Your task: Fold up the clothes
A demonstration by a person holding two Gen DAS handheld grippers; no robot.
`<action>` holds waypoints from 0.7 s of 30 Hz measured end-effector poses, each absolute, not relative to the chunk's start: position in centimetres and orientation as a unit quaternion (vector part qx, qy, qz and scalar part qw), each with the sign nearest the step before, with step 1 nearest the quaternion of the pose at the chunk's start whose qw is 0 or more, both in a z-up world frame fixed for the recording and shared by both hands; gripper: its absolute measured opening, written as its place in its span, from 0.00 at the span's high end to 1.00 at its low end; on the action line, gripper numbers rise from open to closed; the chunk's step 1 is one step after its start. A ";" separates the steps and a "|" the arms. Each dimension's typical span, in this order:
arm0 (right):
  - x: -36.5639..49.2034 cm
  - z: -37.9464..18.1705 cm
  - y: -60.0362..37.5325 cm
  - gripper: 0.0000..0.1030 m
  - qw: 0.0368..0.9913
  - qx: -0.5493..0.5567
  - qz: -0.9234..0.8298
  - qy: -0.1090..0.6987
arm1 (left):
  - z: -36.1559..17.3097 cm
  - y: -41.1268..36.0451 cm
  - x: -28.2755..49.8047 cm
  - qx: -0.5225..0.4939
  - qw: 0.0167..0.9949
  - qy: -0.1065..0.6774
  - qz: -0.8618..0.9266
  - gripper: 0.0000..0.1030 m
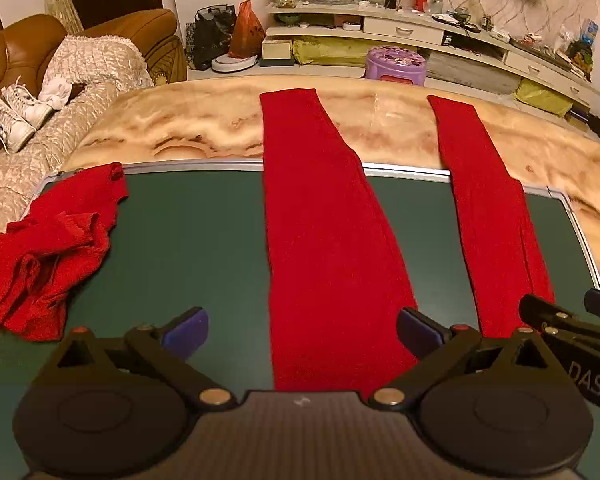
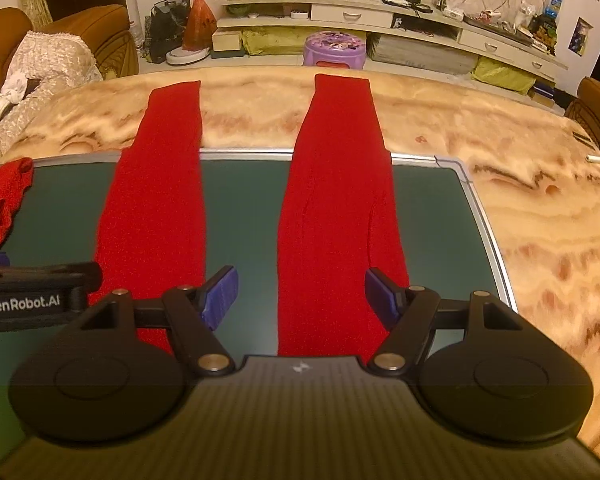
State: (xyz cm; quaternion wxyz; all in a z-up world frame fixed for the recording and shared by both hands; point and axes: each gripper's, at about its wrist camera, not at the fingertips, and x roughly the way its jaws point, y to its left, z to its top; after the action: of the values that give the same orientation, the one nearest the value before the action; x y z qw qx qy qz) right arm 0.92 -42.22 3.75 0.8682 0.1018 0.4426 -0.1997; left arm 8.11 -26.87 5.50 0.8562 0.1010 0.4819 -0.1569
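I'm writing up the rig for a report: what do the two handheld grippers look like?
Both match. The left gripper and right gripper have black linkage arms with silver pivot pins, two round black discs, and a dark ribbed body with a small white logo. The fingertips carry blue-purple pads. White lettering reads "GenRobot.AI" on the left gripper's side and "DAS" on the right's. No cables or sleeves show.

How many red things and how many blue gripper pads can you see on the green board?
Long flat red cloth strips: 2 (left strip, right strip)
Crumpled red cloth: 1
Blue pads on the left gripper: 2
Blue pads on the right gripper: 2
Total: 7
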 end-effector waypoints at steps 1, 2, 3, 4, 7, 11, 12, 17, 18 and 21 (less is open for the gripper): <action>0.5 3.7 -42.1 0.24 0.869 0.104 -0.199 0.442 | 5.5 -26.8 7.7 0.102 0.856 0.482 -0.158 0.00; 0.1 3.7 -42.0 0.24 0.869 0.106 -0.197 0.442 | 5.6 -26.6 7.4 0.102 0.856 0.482 -0.159 0.00; -0.3 3.7 -41.8 0.24 0.869 0.107 -0.196 0.441 | 5.6 -26.5 7.0 0.103 0.855 0.482 -0.160 0.00; -0.6 3.7 -41.7 0.24 0.869 0.107 -0.197 0.442 | 5.7 -26.4 6.6 0.103 0.855 0.482 -0.161 0.00; -1.7 3.6 -41.4 0.24 0.867 0.108 -0.197 0.444 | 5.9 -26.0 5.7 0.103 0.855 0.482 -0.165 0.00; -3.0 3.7 -41.2 0.24 0.866 0.115 -0.196 0.445 | 6.2 -25.7 4.3 0.107 0.856 0.477 -0.168 0.00; -3.3 3.7 -41.1 0.24 0.866 0.114 -0.197 0.445 | 6.2 -25.5 3.9 0.107 0.856 0.477 -0.169 0.00; -4.7 3.9 -40.7 0.24 0.866 0.118 -0.198 0.445 | 6.4 -25.0 2.4 0.105 0.856 0.476 -0.172 0.00; -4.9 4.0 -40.6 0.24 0.866 0.118 -0.199 0.444 | 6.5 -24.9 2.1 0.106 0.856 0.475 -0.171 0.00; -5.7 4.1 -40.2 0.24 0.866 0.118 -0.200 0.444 | 6.6 -24.6 1.3 0.107 0.857 0.474 -0.170 0.00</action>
State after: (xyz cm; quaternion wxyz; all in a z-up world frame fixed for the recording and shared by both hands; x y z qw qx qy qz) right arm -5.71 -40.20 4.10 0.8655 0.1182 0.4437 -0.2001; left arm 1.28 -24.63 6.62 0.8575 0.1065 0.4738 -0.1700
